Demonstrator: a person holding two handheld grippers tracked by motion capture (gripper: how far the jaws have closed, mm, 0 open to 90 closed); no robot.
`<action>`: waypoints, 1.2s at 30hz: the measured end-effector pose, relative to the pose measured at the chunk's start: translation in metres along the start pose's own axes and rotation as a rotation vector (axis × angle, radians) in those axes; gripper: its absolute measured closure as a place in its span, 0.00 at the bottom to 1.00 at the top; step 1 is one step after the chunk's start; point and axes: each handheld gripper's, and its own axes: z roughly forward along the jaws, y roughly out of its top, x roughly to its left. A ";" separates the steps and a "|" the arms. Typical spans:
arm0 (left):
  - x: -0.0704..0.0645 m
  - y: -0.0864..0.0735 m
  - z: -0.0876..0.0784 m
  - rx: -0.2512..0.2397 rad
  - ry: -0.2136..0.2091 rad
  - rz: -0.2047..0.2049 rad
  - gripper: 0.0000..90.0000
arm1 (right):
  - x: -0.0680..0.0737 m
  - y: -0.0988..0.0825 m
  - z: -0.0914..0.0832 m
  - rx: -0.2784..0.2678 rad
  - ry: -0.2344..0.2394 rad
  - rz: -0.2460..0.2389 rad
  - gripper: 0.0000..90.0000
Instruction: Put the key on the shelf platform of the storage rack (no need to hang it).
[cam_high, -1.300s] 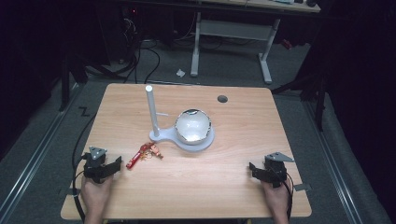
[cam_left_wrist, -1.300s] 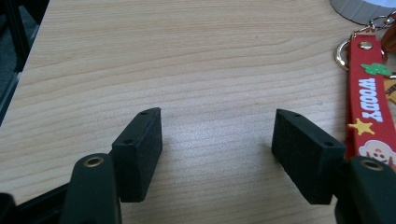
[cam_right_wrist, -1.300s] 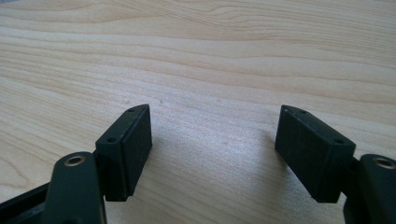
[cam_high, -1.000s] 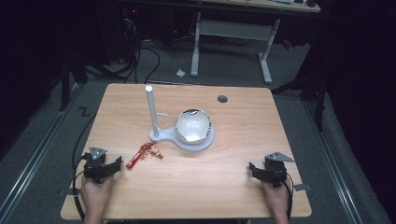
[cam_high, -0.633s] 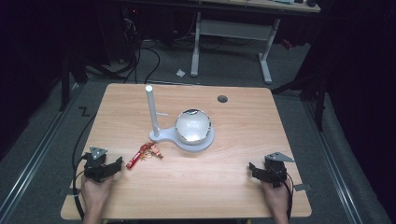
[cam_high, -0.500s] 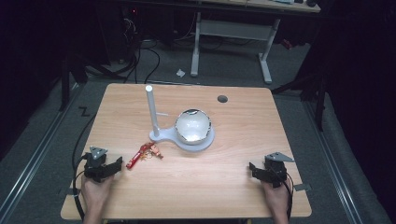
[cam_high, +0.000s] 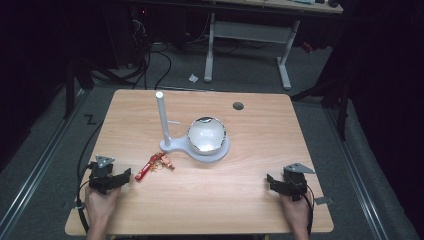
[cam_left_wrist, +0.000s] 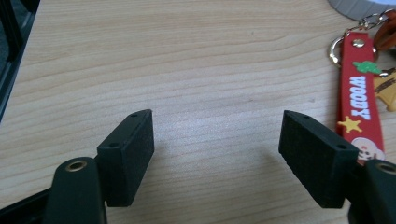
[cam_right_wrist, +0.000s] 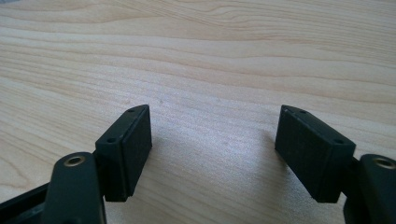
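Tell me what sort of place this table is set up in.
Most likely a lab or workshop for recording handling trials, not a home: a lone wooden table on a dark floor, cables trailing behind it, a height-adjustable desk frame beyond, and a person holding the left gripper and right gripper.

High view overlooks table (cam_high: 250, 200); 2 gripper views close, low over same tabletop.

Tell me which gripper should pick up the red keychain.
Left. The left gripper sits right beside the keychain, jaws open with nothing between them; they have just been opening. The right gripper is far across the table.
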 end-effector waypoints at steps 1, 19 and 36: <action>0.000 0.000 0.000 0.000 0.000 0.000 0.30 | 0.000 0.000 0.000 0.000 -0.001 0.002 0.30; -0.027 0.026 -0.013 -0.006 -0.128 0.045 0.23 | 0.000 0.000 0.000 0.000 0.000 0.000 0.30; -0.064 0.047 0.003 0.062 -0.183 0.130 0.17 | 0.000 0.000 0.000 0.000 0.000 0.002 0.31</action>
